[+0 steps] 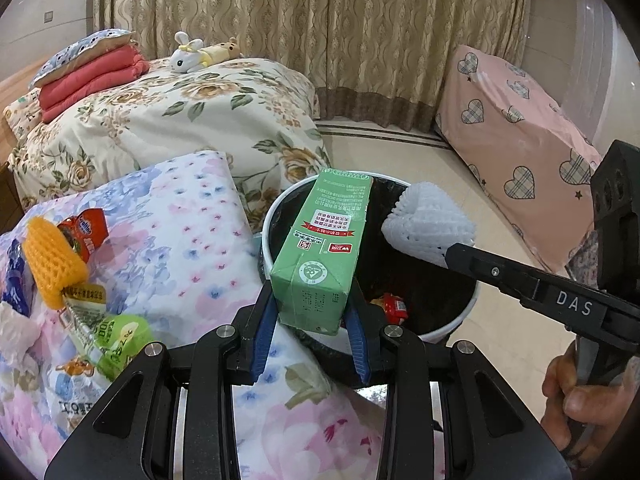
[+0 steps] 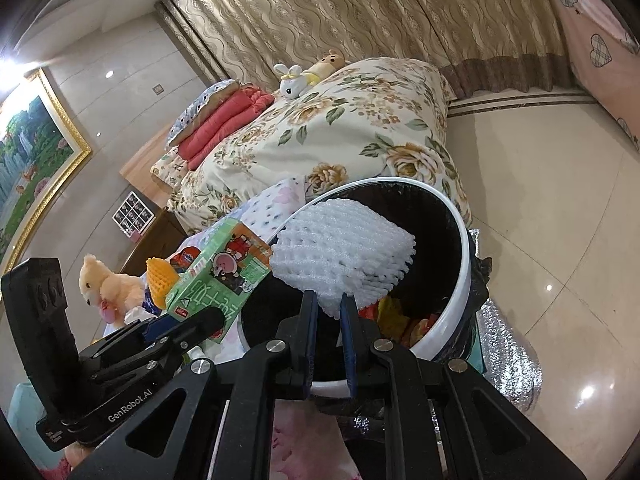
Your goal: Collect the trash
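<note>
We see a bed heaped with a floral quilt (image 1: pixel 168 120), and nearer us a pastel flowered cover (image 1: pixel 180 232) whose edge runs right up against the white-rimmed bin (image 1: pixel 460 312). The bin is lined with a black bag, and red and yellow wrappers lie at its bottom. To its right the pale tiled floor (image 1: pixel 420 168) lies open as far as the curtain and a pink heart-print cover (image 1: pixel 520 152) slanting down to the floor.

Our left gripper (image 1: pixel 312 320) has its blue pads pressed on the lower end of a green drink carton (image 1: pixel 328 240), which stands out over the near rim of the bin and across its mouth. Our right gripper (image 2: pixel 328 312) is nearly closed, pinching a white foam fruit net (image 2: pixel 344 248) that hangs above the bin's opening, just beside the carton but apart from it. A hand (image 1: pixel 588 400) shows at the right gripper's handle.

On the pastel cover to the left more litter waits: an orange foam net (image 1: pixel 52 256), a red snack wrapper (image 1: pixel 86 232), a green packet (image 1: pixel 116 340) and a blue one at the edge.
</note>
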A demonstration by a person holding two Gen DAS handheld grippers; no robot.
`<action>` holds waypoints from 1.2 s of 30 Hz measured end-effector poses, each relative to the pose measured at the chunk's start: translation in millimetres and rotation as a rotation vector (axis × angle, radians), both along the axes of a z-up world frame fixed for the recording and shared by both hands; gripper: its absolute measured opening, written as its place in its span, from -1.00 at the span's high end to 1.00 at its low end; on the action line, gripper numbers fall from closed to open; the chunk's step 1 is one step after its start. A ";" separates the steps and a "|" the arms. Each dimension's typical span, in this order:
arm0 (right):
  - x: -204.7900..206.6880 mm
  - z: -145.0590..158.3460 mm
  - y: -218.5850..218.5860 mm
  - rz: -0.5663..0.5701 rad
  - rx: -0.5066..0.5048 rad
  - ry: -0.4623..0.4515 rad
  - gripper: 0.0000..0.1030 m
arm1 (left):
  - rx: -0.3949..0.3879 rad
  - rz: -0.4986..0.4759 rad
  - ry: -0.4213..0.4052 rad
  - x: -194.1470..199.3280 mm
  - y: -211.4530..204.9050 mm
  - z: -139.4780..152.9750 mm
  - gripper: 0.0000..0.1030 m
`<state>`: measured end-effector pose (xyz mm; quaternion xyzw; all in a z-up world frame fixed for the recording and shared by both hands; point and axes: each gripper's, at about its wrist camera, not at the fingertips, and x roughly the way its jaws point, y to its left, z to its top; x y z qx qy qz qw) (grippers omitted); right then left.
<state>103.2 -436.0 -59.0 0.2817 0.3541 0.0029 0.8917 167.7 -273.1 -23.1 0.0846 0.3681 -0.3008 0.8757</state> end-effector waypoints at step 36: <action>-4.8 1.9 30.6 -0.001 0.031 -0.007 -0.62 | -0.069 0.105 0.064 -25.2 65.9 -11.4 -0.06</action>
